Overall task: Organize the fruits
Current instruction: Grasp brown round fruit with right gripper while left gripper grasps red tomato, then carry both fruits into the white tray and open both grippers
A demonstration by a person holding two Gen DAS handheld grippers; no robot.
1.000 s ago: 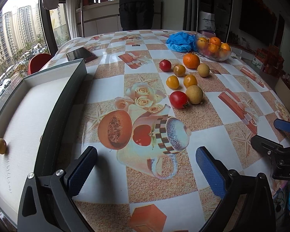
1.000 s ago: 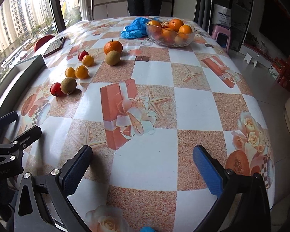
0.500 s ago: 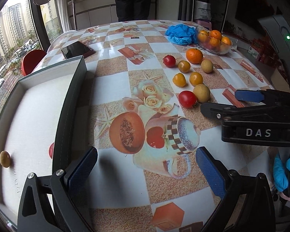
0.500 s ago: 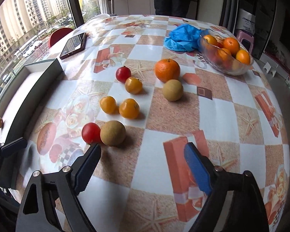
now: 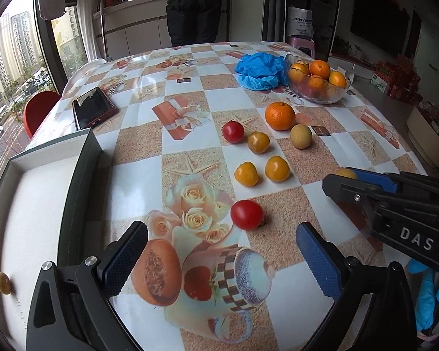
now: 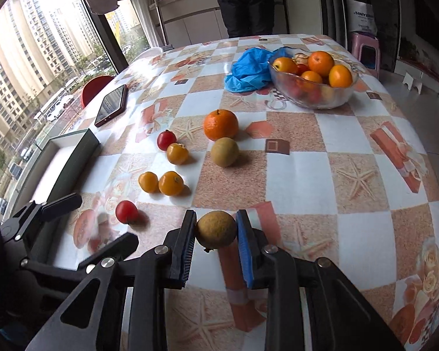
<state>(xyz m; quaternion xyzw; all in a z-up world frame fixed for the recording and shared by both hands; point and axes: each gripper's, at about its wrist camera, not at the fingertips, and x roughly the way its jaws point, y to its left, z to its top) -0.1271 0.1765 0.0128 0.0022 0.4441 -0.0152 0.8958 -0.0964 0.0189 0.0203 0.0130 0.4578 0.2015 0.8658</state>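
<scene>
1. The right tool (image 6: 216, 242), wide open over bare worktop a second ago, now sits low in the centre of the right wrist view with its jaws closing on a brown fruit (image 6: 216, 229); both blue pads touch its sides.
2. In the left wrist view that fruit (image 5: 346, 173) barely shows at the right edge, behind the right tool's (image 5: 354, 182) dark fingers.
3. The red tomato (image 5: 246, 214), which lay against the brown fruit half a second ago, now lies alone at centre frame.
4. The left tool (image 5: 219, 257), along the bottom edge, stays wide open and holds nothing; the tomato lies just above the gap.
5. The box (image 5: 82, 181) fills the left side, with one small fruit (image 5: 3, 283) inside at lower left.
6. The other loose fruits are unmoved in mid frame, below the glass bowl (image 5: 319, 93) at upper right.
7. Judgement: the grasp is nearly set, so carrying the brown fruit to the box likely comes next.
</scene>
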